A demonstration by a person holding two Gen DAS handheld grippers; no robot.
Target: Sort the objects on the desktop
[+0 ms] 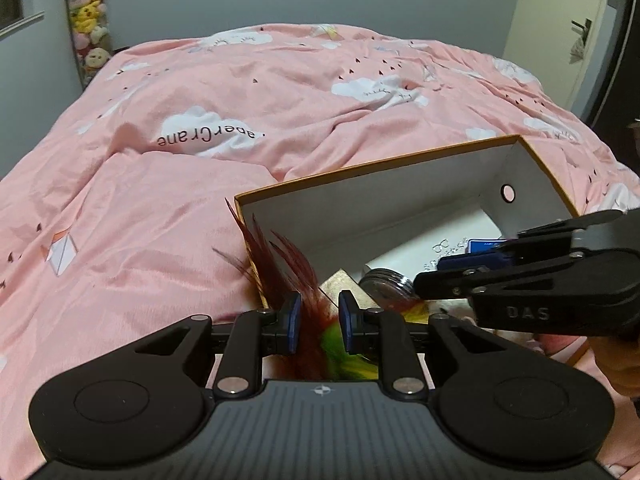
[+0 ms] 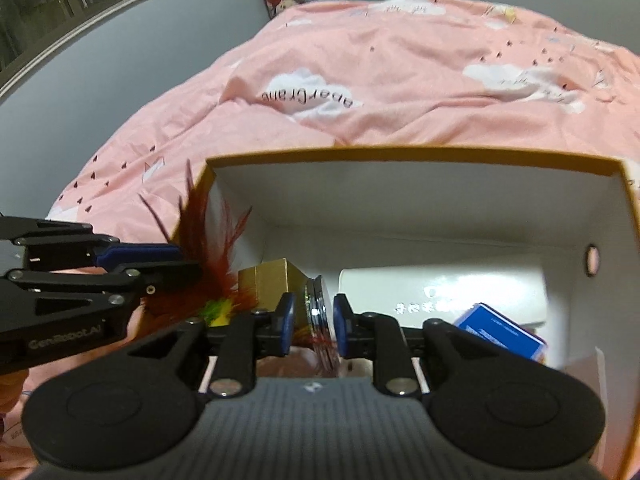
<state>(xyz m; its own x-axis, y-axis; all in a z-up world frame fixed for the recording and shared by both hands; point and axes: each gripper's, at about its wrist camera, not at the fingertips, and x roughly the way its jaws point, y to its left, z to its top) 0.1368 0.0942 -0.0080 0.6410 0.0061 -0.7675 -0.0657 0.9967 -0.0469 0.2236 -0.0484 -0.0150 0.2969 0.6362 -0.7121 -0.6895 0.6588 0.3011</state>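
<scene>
Two tools of mine hover at the near edge of the cardboard box (image 2: pixel 472 152) on the pink bed (image 1: pixel 160 200). My left tool (image 1: pixel 319 318) stands parted around the feather toy (image 1: pixel 298 280), pads not pressing it. My right tool (image 2: pixel 314 320) brackets the round metal tin (image 2: pixel 318 312), released, inside the box beside a gold block (image 2: pixel 272 280).

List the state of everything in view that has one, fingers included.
Cardboard box: open, no lid on.
Feather toy: feathers sticking up over the box's corner.
Round tin: standing on its edge inside the box.
Blue carton: tilted, inside the box.
Left gripper: fingers either side of the feathers, grip unclear.
Right gripper: fingers apart around the tin, not pressing it.
</scene>
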